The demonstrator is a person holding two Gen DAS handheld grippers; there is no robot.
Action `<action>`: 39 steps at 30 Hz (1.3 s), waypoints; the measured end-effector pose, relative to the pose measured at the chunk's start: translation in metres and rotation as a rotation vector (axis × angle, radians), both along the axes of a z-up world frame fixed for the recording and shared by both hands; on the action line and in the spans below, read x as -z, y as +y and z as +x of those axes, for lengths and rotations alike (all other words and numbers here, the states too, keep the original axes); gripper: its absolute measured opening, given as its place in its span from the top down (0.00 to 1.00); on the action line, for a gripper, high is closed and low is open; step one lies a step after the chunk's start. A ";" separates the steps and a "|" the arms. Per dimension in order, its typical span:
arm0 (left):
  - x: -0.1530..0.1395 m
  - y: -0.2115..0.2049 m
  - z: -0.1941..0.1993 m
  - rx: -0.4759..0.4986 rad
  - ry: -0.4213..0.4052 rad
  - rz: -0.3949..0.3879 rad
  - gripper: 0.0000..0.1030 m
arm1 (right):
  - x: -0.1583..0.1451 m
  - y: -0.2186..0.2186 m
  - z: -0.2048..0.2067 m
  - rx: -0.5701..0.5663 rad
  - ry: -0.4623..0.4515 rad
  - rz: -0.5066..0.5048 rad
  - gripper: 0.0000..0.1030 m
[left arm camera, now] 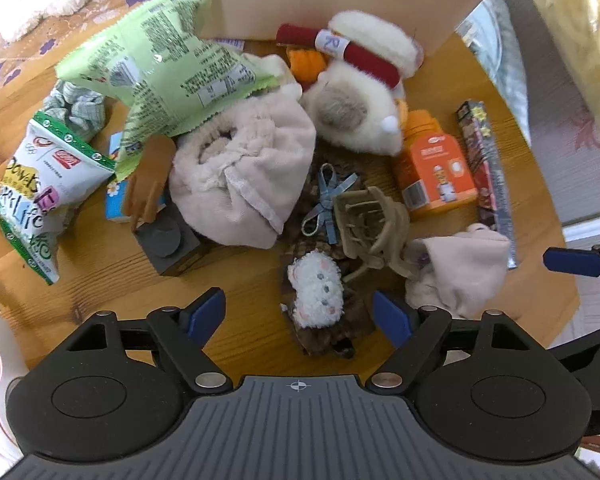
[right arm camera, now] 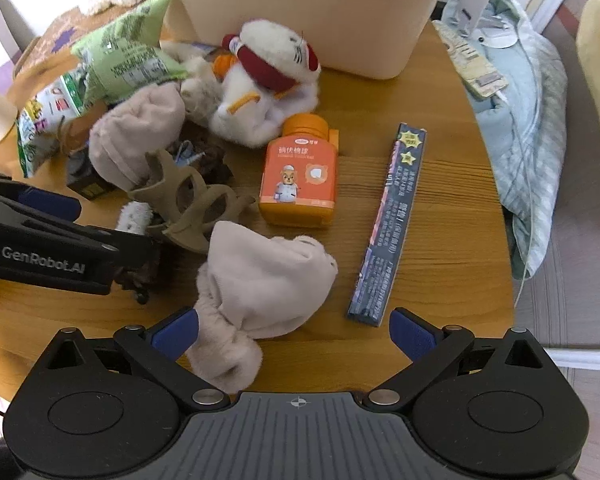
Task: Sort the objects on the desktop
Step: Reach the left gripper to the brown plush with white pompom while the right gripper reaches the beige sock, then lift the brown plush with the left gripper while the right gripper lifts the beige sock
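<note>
Both tongs are held wide and empty above the cluttered worktop (right arm camera: pixel 440 184). Left tongs (left arm camera: pixel 300 312) are poised over the small white plush (left arm camera: pixel 318 294); right tongs (right arm camera: pixel 294 330) over the beige sock (right arm camera: pixel 266 284). Approach step judged; closing, then transfer to the beige bin (right arm camera: pixel 300 12), is called for.

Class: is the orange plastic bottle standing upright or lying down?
Lying down: the orange plastic bottle rests flat on the round wooden table, label up.

An orange bottle (right arm camera: pixel 298 174) with a cartoon bear label is seen near a dark, star-printed long box (right arm camera: pixel 388 226). A beige bin (right arm camera: pixel 300 16) is set at the wood-grain table's (right arm camera: pixel 440 160) far edge. A green snack bag (left arm camera: pixel 160 60) is shown.
</note>
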State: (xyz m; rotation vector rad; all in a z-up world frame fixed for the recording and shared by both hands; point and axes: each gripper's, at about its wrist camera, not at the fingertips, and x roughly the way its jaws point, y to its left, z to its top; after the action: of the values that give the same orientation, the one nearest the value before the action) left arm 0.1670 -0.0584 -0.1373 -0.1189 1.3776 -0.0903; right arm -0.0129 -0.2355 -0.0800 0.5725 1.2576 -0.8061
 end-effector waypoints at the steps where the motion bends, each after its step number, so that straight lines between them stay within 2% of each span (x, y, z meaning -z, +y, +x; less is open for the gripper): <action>1: 0.004 -0.002 0.002 0.005 0.008 0.005 0.26 | 0.003 -0.002 0.001 -0.006 0.001 0.008 0.00; 5: 0.019 -0.007 0.006 0.003 0.039 0.021 0.26 | 0.013 -0.008 0.005 -0.022 -0.016 0.041 0.00; 9: 0.029 -0.011 0.009 0.009 0.050 0.028 0.29 | 0.022 -0.014 0.008 -0.016 -0.035 0.071 0.09; 11: 0.034 -0.012 0.009 0.008 0.044 0.031 0.32 | 0.024 -0.015 0.010 -0.010 -0.045 0.067 0.09; 15: 0.034 -0.019 0.008 0.040 0.010 0.077 0.33 | 0.024 -0.013 0.017 -0.038 -0.039 0.059 0.21; 17: 0.034 -0.020 0.007 0.046 0.006 0.079 0.34 | 0.024 -0.013 0.016 -0.024 -0.048 0.066 0.22; 20: 0.033 -0.021 0.005 0.059 -0.008 0.094 0.40 | 0.023 -0.014 0.016 -0.016 -0.059 0.069 0.28; 23: 0.031 -0.023 0.003 0.078 -0.031 0.115 0.53 | 0.022 -0.012 0.018 -0.012 -0.067 0.057 0.37; 24: 0.031 -0.023 0.002 0.083 -0.038 0.113 0.58 | 0.021 -0.011 0.019 -0.015 -0.068 0.050 0.39; 28: 0.030 -0.024 -0.002 0.105 -0.053 0.113 0.66 | 0.020 -0.008 0.021 -0.025 -0.071 0.032 0.46; 33: 0.029 -0.021 -0.008 0.114 -0.062 0.095 0.69 | 0.016 -0.010 0.020 -0.028 -0.082 0.023 0.55; 39: 0.022 -0.012 -0.017 0.101 -0.070 0.045 0.70 | 0.010 -0.009 0.011 -0.002 -0.101 0.025 0.58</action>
State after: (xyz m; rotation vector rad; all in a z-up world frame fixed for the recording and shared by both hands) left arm 0.1504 -0.0702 -0.1592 -0.0079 1.3146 -0.1463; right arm -0.0015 -0.2442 -0.0898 0.6246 1.1767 -0.7520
